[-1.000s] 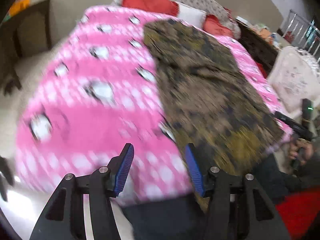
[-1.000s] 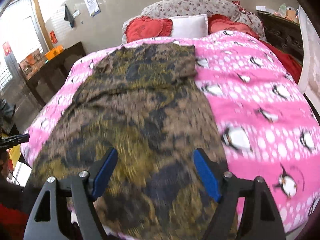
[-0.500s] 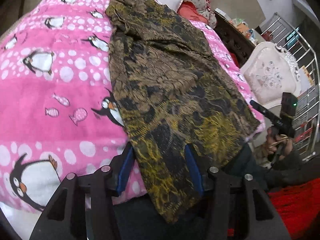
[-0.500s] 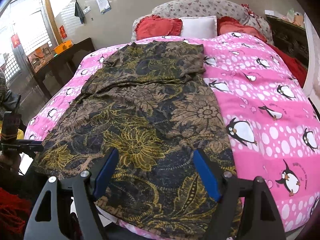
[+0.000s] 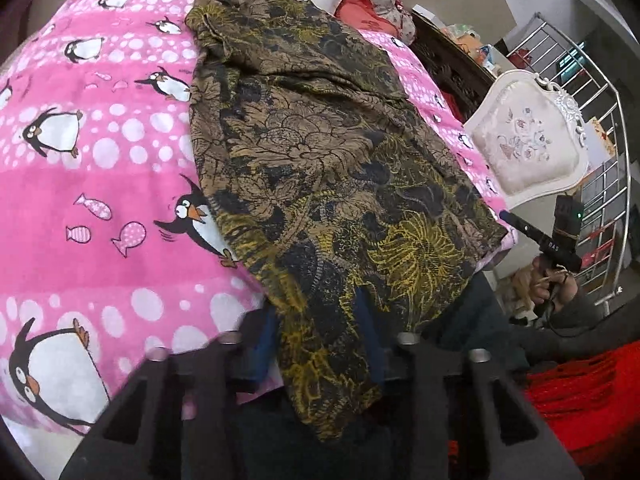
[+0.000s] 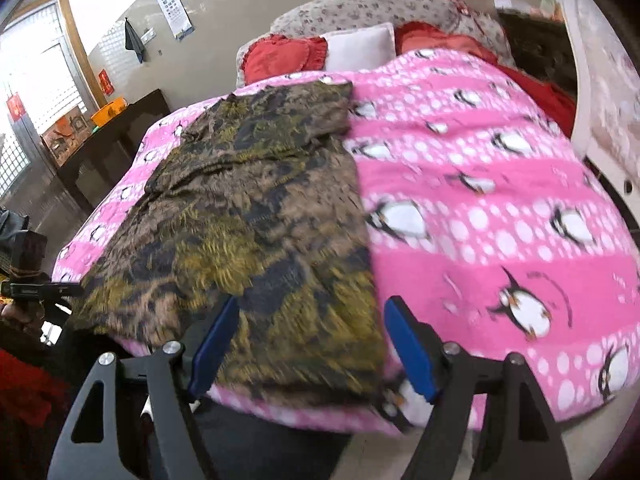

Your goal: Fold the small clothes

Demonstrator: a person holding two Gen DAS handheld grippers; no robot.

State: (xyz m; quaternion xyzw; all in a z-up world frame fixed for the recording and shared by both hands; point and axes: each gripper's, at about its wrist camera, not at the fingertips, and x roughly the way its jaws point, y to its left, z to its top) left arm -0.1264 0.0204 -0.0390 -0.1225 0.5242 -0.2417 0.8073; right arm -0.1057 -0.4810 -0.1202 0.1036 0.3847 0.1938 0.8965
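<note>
A brown garment point(image 5: 328, 168) lies lengthwise on the pink bed point(image 5: 92, 240), hem over the near edge, top toward the pillows point(image 6: 316, 50). The left gripper point(image 5: 316, 344) clamps its hem corner; the right gripper point(image 6: 308, 348), closing, straddles the opposite corner unpinched.

— How many garments do I have on the bed?
— One patterned garment point(image 5: 320, 152) on one pink blanket point(image 5: 100, 152).
— Pillows?
— I count two red pillows point(image 6: 286, 56) and one white pillow point(image 6: 360, 46).

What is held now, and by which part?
Left gripper grips the patterned garment at its near hem; right gripper, jaws closing around that hem, holds nothing yet.
</note>
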